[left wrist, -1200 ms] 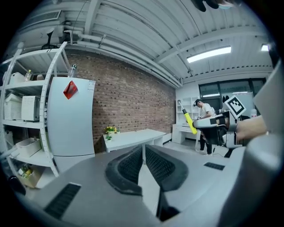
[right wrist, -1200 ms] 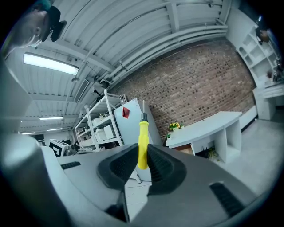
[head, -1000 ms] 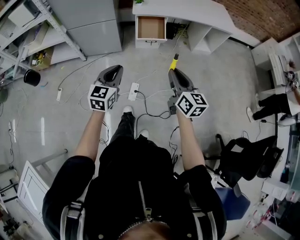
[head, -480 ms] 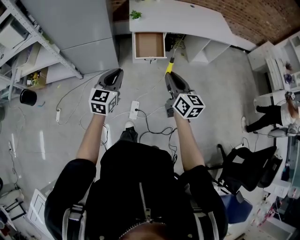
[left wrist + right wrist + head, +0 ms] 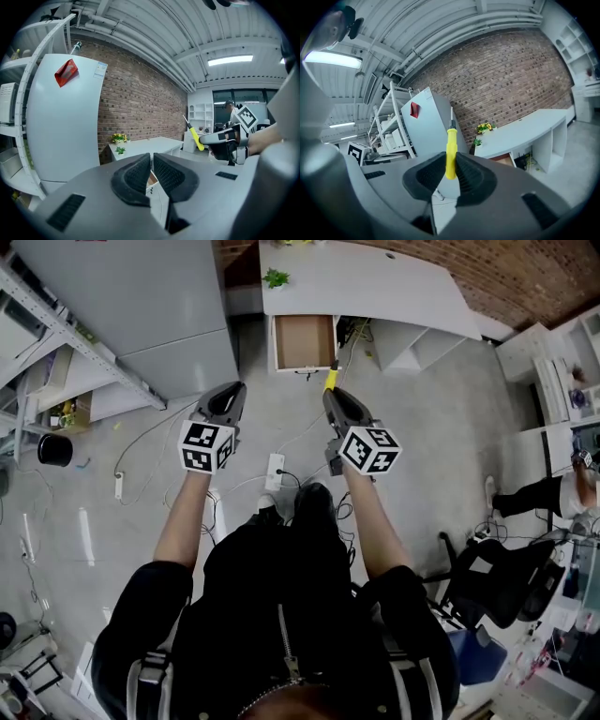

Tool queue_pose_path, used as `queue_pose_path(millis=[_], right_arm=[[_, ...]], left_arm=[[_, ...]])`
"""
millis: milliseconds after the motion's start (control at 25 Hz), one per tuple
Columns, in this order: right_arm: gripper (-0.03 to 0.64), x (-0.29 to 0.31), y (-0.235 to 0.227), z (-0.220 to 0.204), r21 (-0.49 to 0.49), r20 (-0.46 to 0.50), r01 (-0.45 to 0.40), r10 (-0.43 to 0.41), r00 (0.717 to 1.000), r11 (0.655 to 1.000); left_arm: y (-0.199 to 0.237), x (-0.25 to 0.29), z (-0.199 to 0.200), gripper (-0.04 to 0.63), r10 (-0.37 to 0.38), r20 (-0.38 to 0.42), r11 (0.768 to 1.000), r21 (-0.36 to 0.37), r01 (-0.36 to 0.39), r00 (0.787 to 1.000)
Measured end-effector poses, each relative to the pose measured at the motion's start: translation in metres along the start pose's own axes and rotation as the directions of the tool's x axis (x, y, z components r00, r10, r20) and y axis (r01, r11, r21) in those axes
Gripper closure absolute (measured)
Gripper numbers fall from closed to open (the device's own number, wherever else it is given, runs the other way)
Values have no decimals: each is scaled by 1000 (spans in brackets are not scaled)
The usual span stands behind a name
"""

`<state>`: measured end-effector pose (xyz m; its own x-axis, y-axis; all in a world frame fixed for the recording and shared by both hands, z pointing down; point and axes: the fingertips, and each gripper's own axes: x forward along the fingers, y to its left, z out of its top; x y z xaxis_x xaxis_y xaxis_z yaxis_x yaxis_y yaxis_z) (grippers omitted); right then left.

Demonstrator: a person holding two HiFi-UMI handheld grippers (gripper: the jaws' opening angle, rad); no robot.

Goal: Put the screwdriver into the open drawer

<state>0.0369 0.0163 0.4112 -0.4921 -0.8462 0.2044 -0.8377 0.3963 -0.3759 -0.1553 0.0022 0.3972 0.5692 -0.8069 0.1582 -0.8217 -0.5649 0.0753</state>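
Note:
The screwdriver [image 5: 329,380] has a yellow handle and a thin metal shaft, and my right gripper [image 5: 331,396] is shut on the handle. In the right gripper view the screwdriver [image 5: 450,152] stands upright between the pads of that gripper [image 5: 450,172], shaft pointing up. The open drawer [image 5: 305,341], brown inside, sticks out from under the white desk [image 5: 375,282] just ahead of the screwdriver's tip. My left gripper [image 5: 228,396] hangs level with the right one, to its left, shut on nothing. From the left gripper [image 5: 152,161] view the screwdriver [image 5: 195,137] shows off to the right.
A tall grey cabinet [image 5: 141,296] stands left of the drawer, with metal shelving [image 5: 56,343] beside it. A white power strip [image 5: 274,471] and cables lie on the concrete floor by my feet. An office chair [image 5: 487,582] is at the right.
I have walked toward the desk: the drawer sits lower and nearer in the head view. Both grippers keep their pose, and the screwdriver tip now almost reaches the drawer's front.

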Motion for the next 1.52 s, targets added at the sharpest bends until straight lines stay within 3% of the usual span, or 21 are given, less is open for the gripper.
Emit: queue_pose_path(millis=[440,1040,1520], right_arm=[[543,76,-42,18,5,-16,-17,17,1000,1000],[543,182,-156,84,7,-53,-49,49,997,999],[543,222,-193,94,38,-81,-56,59,995,998]], left_arm=[[41,62,0,555,32,-14,999,-19,-32,999],[73,223,23,555,65,-28,996,-53,-66,998],[92,274,18,555,78,-71,994,-72,-83,994]])
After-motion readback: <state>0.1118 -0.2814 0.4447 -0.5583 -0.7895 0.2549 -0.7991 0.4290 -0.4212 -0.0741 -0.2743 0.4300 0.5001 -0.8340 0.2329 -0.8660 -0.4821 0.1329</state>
